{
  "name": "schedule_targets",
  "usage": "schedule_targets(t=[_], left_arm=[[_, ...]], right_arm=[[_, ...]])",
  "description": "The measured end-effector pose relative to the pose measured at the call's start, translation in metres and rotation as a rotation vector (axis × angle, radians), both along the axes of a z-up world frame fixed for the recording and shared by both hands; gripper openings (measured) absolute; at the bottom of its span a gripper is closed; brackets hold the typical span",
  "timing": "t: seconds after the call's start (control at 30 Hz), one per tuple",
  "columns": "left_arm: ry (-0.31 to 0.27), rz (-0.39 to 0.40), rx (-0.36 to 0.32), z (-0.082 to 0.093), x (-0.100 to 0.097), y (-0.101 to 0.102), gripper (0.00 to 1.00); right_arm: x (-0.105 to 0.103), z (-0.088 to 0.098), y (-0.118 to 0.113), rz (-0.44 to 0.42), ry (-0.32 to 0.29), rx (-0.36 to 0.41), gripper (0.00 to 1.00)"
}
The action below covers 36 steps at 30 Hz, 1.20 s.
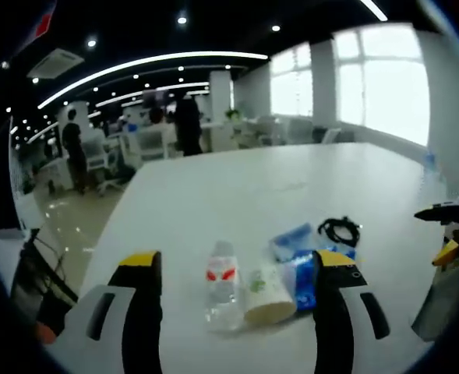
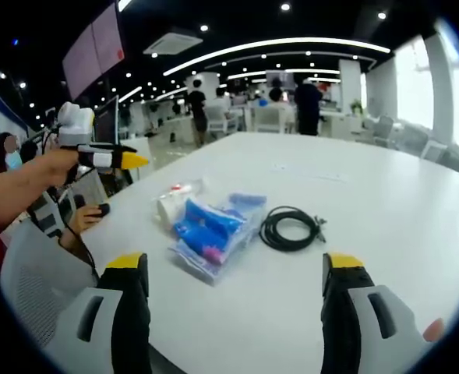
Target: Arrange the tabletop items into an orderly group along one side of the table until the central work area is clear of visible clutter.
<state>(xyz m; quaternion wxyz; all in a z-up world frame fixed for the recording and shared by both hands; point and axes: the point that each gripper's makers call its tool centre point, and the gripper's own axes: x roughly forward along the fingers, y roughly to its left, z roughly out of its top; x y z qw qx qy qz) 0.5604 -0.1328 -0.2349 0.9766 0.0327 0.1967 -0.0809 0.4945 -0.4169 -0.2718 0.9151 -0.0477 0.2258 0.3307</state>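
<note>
**Light, soft things wait in a small pile on the table**

A small clear plastic bottle with a red label [image 1: 223, 290] lies on its side on the big white table [image 1: 291, 187]. It looks light and smooth, so it may roll or slip. The middle of its body looks like the best place to take hold. Touching it on the right lies a white paper cup [image 1: 270, 298], tipped over. It is light and soft and would squash if squeezed hard. Next to that is a crinkly clear bag with blue things inside [image 2: 210, 234]; it is floppy, so a pinch at an edge should do. A coiled black cable [image 2: 290, 227] lies just right of the bag. It is bendy and may droop.

The left hand-held gripper [image 1: 237, 269] is wide open and holds nothing. The bottle and cup lie between its jaws, a little farther off. The right hand-held gripper [image 2: 237, 269] is wide open and empty too, with the bag and cable ahead of it.
</note>
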Motion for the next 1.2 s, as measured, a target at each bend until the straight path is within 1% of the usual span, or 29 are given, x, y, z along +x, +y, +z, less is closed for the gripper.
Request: schedule_targets(t=[0.13,0.37,0.57,0.67,0.83,1.2], left_arm=[[0.011,0.002,-0.007,-0.004,0.011,-0.001,0.75],[0.024,-0.003,0.019,-0.011,0.030,-0.003,0.72],[0.038,0.009,0.041,-0.018,0.047,0.002,0.72],[0.057,0.021,0.047,-0.026,0.056,0.006,0.71],[0.095,0.029,0.045,-0.041,0.063,0.008,0.70],[0.146,0.040,0.055,-0.066,0.081,0.015,0.69]], right_arm=[[-0.001,-0.001,0.000,-0.001,0.005,-0.004,0.91],[-0.001,-0.002,0.000,0.001,0.009,-0.006,0.91],[-0.001,-0.002,0.000,0.001,0.014,-0.003,0.91],[-0.001,-0.002,-0.001,-0.001,0.013,-0.003,0.91],[-0.001,-0.003,-0.001,-0.003,0.018,-0.001,0.91],[0.000,-0.007,0.000,-0.004,0.031,-0.002,0.90]])
